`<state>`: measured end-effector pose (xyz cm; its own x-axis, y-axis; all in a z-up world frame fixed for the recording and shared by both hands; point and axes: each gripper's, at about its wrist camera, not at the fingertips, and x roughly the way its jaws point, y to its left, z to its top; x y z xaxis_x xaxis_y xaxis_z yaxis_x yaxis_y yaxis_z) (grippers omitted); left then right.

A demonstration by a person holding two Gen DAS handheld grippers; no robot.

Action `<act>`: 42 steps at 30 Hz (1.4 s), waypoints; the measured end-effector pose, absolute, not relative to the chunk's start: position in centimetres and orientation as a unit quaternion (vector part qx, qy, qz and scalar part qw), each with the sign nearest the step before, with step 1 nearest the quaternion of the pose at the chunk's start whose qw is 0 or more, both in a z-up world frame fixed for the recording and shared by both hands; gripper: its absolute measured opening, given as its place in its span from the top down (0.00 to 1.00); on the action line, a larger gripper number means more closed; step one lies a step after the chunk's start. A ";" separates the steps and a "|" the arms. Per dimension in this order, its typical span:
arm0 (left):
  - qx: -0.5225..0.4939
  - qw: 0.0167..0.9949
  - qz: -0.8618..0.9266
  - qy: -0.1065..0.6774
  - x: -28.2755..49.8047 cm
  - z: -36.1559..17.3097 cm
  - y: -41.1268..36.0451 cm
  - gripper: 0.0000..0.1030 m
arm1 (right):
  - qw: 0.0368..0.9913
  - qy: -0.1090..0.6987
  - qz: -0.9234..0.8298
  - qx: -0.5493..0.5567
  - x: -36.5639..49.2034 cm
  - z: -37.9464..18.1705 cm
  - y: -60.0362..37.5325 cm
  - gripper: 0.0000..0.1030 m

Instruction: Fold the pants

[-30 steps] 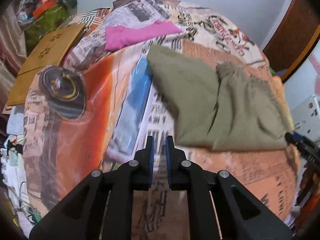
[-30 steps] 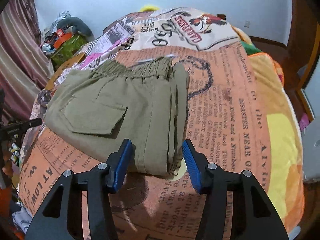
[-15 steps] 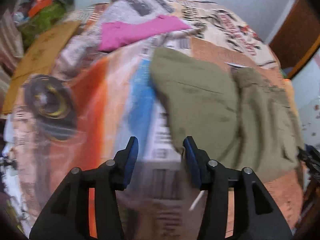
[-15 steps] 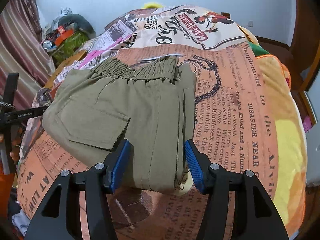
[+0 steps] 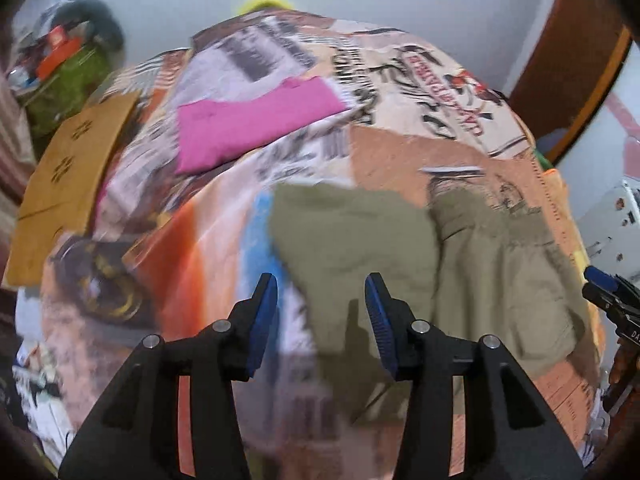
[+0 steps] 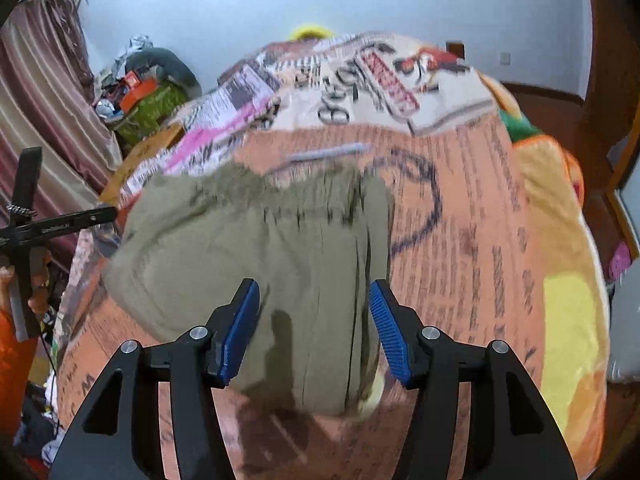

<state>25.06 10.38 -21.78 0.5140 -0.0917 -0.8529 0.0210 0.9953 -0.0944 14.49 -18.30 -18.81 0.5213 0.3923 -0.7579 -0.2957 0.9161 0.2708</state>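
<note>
Olive pants (image 6: 256,256) lay part-folded on the bed (image 6: 500,240); both tongs, left (image 5: 320,304) and right (image 6: 314,312), gaped empty, poised to grip its near edge.

Pale blue wall (image 6: 400,0), striped curtain (image 6: 44,128), wooden door (image 5: 568,72).

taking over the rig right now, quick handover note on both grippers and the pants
Left gripper: open, holding nothing, at the near left edge of the pants.
Right gripper: open, holding nothing, its fingers either side of the near edge of the pants.
Pants: olive, already folded into a compact stack on the printed bedspread, waistband on the far side.
Done: the main folds appear finished.
Left: probably one more fold or a tidy-up, then let go. Both views are blurred, so recheck the edges.
</note>
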 end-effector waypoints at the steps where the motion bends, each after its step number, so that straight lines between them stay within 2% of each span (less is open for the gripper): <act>1: -0.035 0.868 -0.043 0.493 25.7 -21.9 9.9 0.56 | 0.874 0.440 0.197 0.051 14.9 -18.4 -18.3 0.48; 3: -0.031 0.865 -0.056 0.498 26.9 -22.4 8.9 0.56 | 0.878 0.433 0.198 0.044 15.8 -17.9 -18.1 0.48; 6: -0.034 0.847 -0.080 0.524 28.8 -24.3 8.0 0.62 | 0.880 0.430 0.200 0.028 17.5 -18.1 -17.4 0.48; 9: -0.033 0.838 -0.081 0.538 29.7 -25.7 8.1 0.62 | 0.872 0.445 0.201 0.026 19.1 -19.4 -17.0 0.48; 13: -0.044 0.839 -0.089 0.534 29.9 -26.3 9.0 0.63 | 0.857 0.478 0.195 0.010 20.5 -22.0 -16.5 0.48; 15: -0.045 0.840 -0.084 0.533 30.0 -26.4 9.5 0.67 | 0.851 0.486 0.198 0.014 20.6 -23.0 -16.7 0.48; 19: -0.026 0.845 -0.055 0.531 30.3 -26.8 10.1 0.68 | 0.853 0.484 0.195 0.020 20.4 -22.7 -17.4 0.48; 24: -0.004 0.845 -0.002 0.535 30.5 -26.8 11.2 0.68 | 0.852 0.488 0.189 0.024 19.3 -22.4 -18.1 0.48; 30: -0.052 0.850 -0.041 0.522 27.4 -23.9 11.8 0.68 | 0.856 0.482 0.183 0.033 17.4 -21.2 -19.2 0.48; 33: -0.049 0.855 -0.068 0.512 25.3 -22.6 10.5 0.65 | 0.859 0.477 0.183 0.038 16.4 -20.3 -19.5 0.48; 37: -0.050 0.855 -0.093 0.508 23.1 -22.3 8.6 0.52 | 0.860 0.472 0.191 0.041 14.9 -19.8 -19.0 0.48; 42: -0.034 0.844 -0.085 0.529 22.0 -24.1 7.3 0.51 | 0.849 0.487 0.203 0.025 13.6 -21.0 -17.5 0.48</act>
<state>21.99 7.28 -24.08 0.4267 -0.1795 -0.8864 0.1082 0.9832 -0.1470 13.61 -17.50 -20.98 0.4428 0.3696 -0.8169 -0.3208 0.9161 0.2405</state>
